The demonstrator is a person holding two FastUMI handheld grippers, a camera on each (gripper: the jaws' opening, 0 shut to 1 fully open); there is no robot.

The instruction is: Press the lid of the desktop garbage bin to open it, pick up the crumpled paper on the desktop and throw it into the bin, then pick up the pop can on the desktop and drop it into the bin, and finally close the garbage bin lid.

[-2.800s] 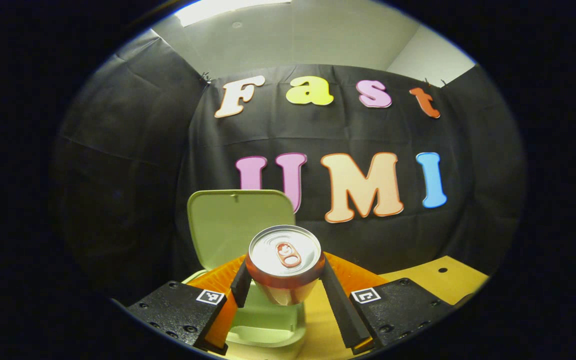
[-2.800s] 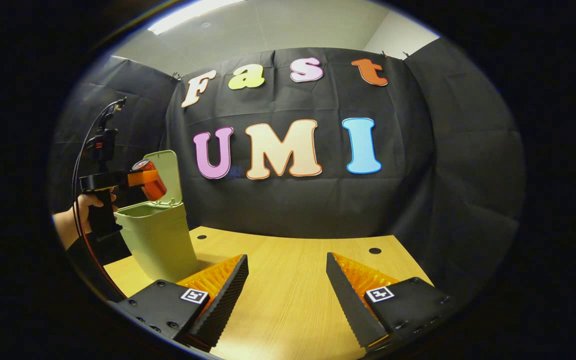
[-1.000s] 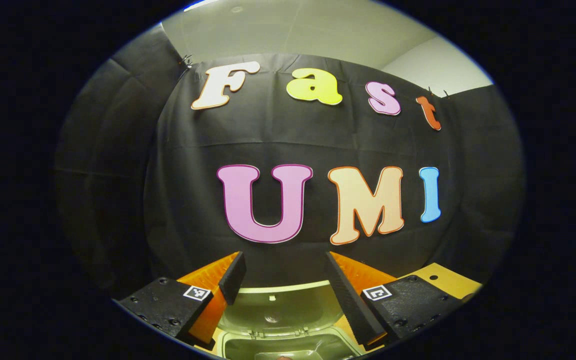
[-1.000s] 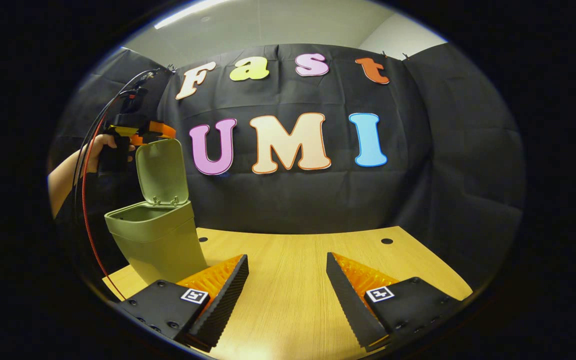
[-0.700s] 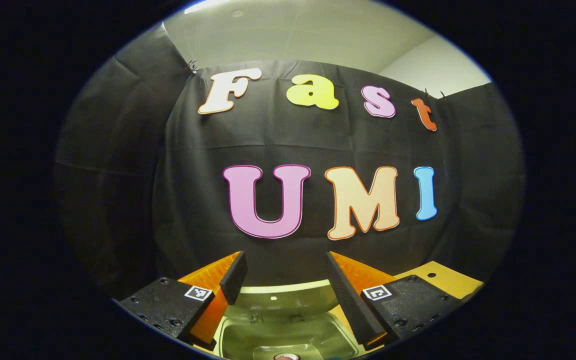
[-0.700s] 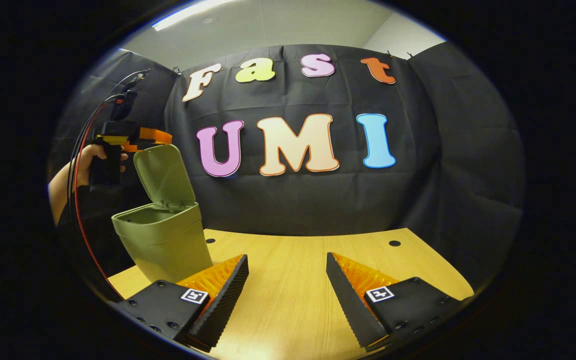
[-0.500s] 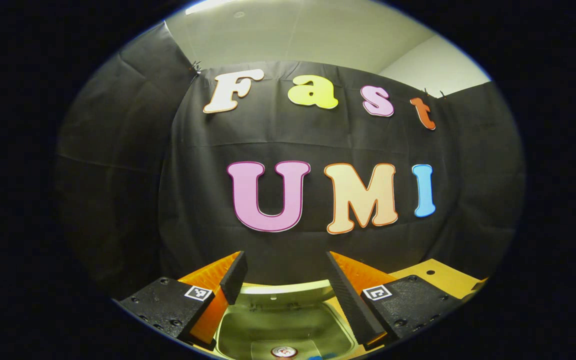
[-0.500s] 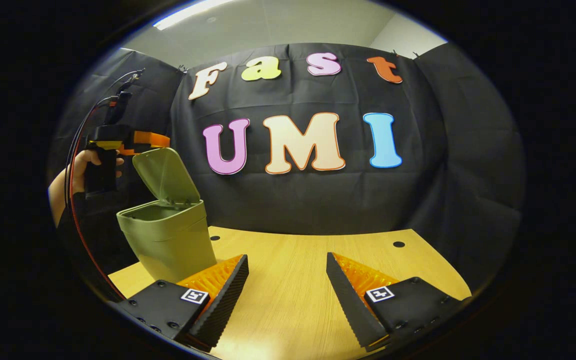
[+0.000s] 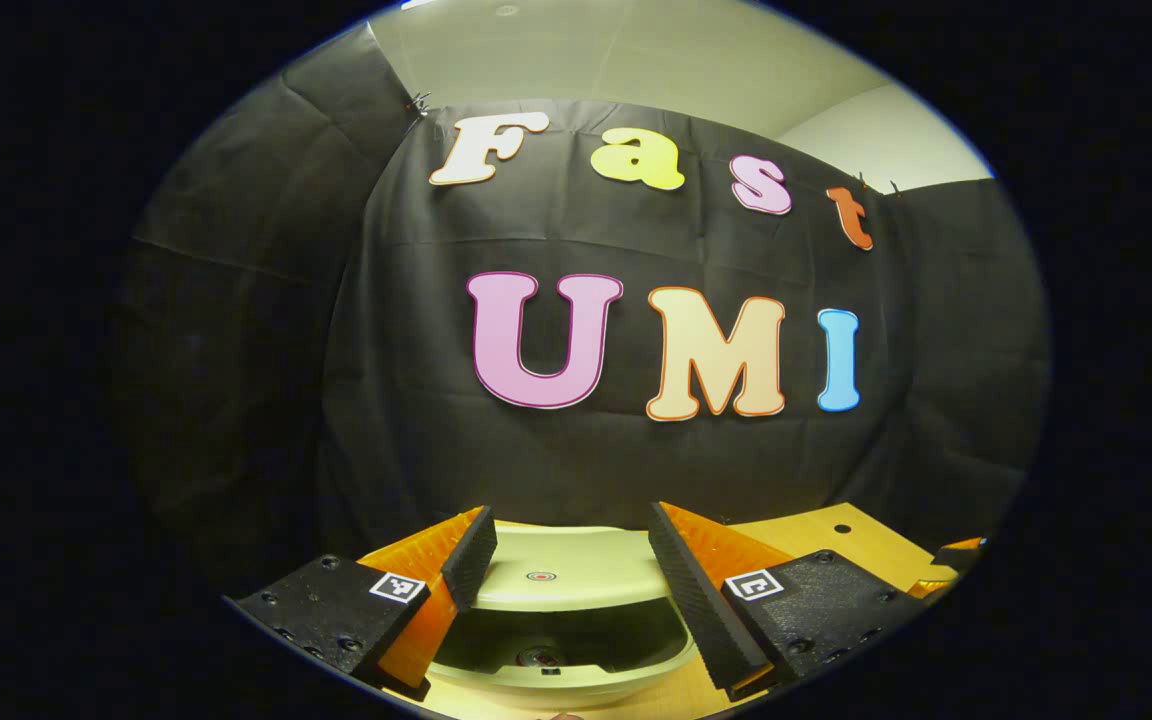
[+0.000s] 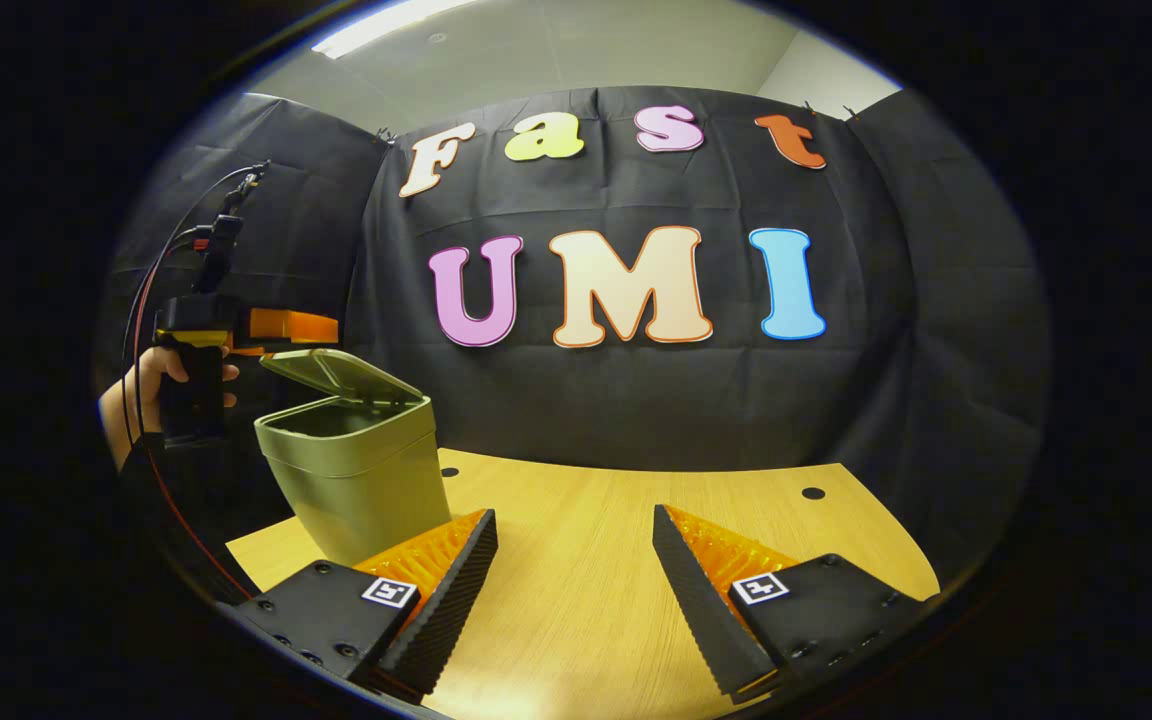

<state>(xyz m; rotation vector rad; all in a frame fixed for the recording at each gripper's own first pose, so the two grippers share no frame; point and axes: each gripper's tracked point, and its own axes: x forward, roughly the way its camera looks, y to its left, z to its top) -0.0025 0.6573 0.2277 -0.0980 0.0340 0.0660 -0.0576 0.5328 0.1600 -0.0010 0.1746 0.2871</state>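
Left gripper view: left gripper (image 9: 566, 545) has its fingers spread apart, nothing between them. Pale green bin (image 9: 561, 680) sits just ahead of and below the fingertips. Its lid (image 9: 561, 575) is tilted partway down over the opening, with a small red mark at its centre. Dark gap under the lid; a round shape inside, too dim to identify.

Right gripper view: right gripper (image 10: 574, 560) fingers apart over bare wooden table (image 10: 636, 500). Bin stands beyond the left finger; a hand (image 10: 151, 385) holds the left gripper just above the lid.
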